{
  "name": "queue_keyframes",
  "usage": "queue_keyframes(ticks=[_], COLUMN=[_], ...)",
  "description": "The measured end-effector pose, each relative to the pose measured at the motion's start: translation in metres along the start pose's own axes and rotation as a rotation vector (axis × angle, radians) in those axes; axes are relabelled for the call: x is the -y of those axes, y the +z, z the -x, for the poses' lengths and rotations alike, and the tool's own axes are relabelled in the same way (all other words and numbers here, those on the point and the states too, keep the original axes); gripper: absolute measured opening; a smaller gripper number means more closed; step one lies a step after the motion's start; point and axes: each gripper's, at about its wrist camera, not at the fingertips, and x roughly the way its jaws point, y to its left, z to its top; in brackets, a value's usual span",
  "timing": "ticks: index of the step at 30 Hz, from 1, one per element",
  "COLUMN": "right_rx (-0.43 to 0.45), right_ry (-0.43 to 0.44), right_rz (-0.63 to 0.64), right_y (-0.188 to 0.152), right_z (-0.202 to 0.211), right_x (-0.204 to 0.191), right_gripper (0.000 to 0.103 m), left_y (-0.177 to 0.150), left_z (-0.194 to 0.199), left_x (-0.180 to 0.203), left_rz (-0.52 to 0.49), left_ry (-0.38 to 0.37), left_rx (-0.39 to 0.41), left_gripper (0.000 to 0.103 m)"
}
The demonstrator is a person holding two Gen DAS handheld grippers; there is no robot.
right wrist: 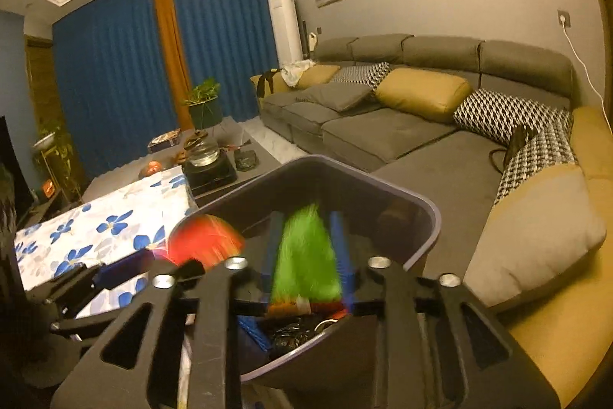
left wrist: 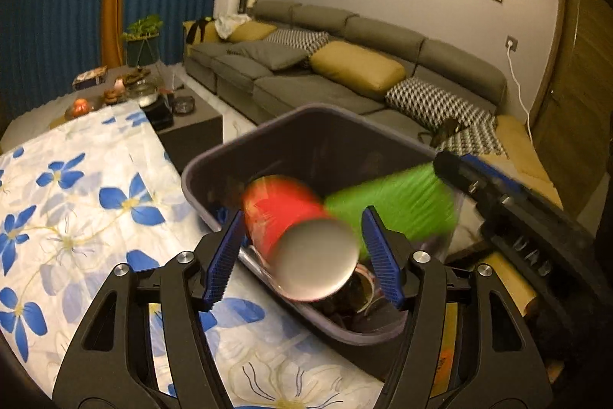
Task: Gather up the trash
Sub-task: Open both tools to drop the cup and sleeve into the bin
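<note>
A dark grey trash bin [left wrist: 214,160] stands off the edge of the flower-print table [left wrist: 76,202]. My left gripper [left wrist: 302,255] is over the bin's near rim with jaws spread; a red can [left wrist: 283,213] with a silver end sits blurred between them, not touching the pads, apparently falling. My right gripper [right wrist: 306,255] is over the same bin [right wrist: 429,217], its blue fingers [right wrist: 339,240] close around a blurred green packet [right wrist: 306,255]; contact is unclear. The green packet [left wrist: 394,202] and right gripper also show in the left wrist view. The red can [right wrist: 203,240] shows at the bin's left.
Dark trash lies in the bin's bottom [right wrist: 295,328]. A grey sofa [left wrist: 306,87] with cushions runs behind and to the right. A low table [left wrist: 184,125] with a kettle and small items stands beyond the flower-print table.
</note>
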Motion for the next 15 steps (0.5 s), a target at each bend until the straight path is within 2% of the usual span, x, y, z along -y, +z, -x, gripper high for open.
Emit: queue_keyframes(ticks=[4, 7, 9, 11, 13, 15], right_rx=[-0.003, 0.007, 0.012, 0.023, 0.024, 0.02], right_ry=[0.003, 0.005, 0.007, 0.005, 0.003, 0.005], right_rz=[-0.022, -0.011, 0.001, 0.029, 0.057, 0.081], right_y=[-0.001, -0.003, -0.003, -0.007, -0.01, -0.016], right_z=[0.004, 0.014, 0.02, 0.031, 0.037, 0.047], right_x=[0.008, 0.006, 0.003, -0.004, -0.012, -0.02], right_gripper=[0.047, 0.061, 0.079, 0.088, 0.09, 0.097], left_y=[-0.007, -0.01, -0.013, -0.017, -0.022, -0.027], left_z=[0.002, 0.015, 0.028, 0.042, 0.057, 0.071], left_x=[-0.008, -0.014, -0.016, -0.016, -0.018, -0.019], left_rz=[0.022, 0.035, 0.037, 0.036, 0.044, 0.048], left_ry=[0.032, 0.079, 0.112, 0.141, 0.166, 0.197], left_rx=[-0.017, 0.002, 0.013, 0.032, 0.048, 0.052], left_gripper=[0.076, 0.082, 0.084, 0.086, 0.089, 0.092])
